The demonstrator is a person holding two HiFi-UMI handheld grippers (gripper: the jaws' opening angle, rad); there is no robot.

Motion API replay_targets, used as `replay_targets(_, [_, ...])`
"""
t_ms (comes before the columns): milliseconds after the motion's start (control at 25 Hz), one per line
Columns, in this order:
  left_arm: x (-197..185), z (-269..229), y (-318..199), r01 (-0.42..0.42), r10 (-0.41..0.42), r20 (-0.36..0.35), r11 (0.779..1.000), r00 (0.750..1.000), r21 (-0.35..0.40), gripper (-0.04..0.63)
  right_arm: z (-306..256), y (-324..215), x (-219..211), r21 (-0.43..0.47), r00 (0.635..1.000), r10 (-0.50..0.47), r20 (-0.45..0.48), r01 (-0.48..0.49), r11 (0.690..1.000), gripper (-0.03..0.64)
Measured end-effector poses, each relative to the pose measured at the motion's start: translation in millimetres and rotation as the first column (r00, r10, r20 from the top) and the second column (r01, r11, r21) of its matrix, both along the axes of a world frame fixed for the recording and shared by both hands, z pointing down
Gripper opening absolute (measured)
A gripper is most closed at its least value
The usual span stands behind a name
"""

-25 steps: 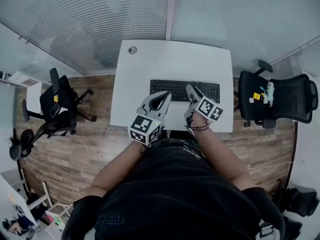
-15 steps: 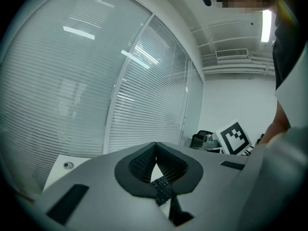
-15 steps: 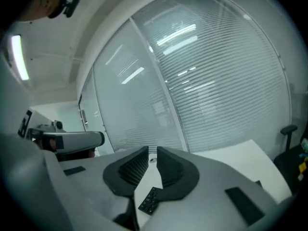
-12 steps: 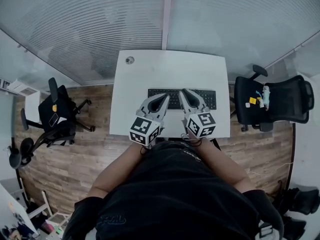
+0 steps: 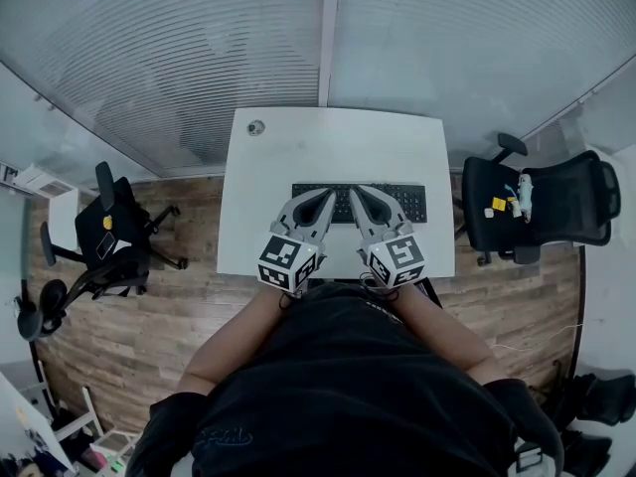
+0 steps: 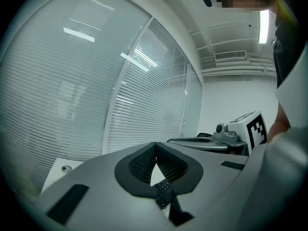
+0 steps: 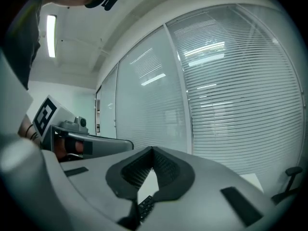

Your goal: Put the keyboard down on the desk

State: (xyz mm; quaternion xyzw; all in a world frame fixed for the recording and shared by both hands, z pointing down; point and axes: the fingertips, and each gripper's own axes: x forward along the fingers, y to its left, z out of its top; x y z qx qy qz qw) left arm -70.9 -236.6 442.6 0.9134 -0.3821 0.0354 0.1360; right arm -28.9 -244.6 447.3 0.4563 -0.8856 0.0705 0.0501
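The black keyboard lies flat on the white desk, near its front edge. Both grippers hover side by side over the keyboard's left half, tilted upward toward the window. My left gripper is shut, its tips meeting with nothing between them. My right gripper is shut and empty too, its tips touching. Keyboard keys show under the left jaws, and more keys show under the right ones. Neither gripper holds the keyboard.
A round cable grommet sits at the desk's far left corner. One black office chair stands right of the desk and another to its left. Glass walls with blinds run behind the desk.
My right gripper has swung left from the keyboard's right part to beside the left gripper, and its jaws have closed. The left gripper and the keyboard have stayed put.
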Motion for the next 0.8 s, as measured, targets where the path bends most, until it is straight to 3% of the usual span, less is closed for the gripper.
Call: replay_targets(800, [32.9,10.0,29.0,-0.042,0.042,0.004,0.999,0.999,-0.03,0.015,14.9,37.3,32.4,-0.04,0.999,0.031,0.006,-0.031,0.999,0.023])
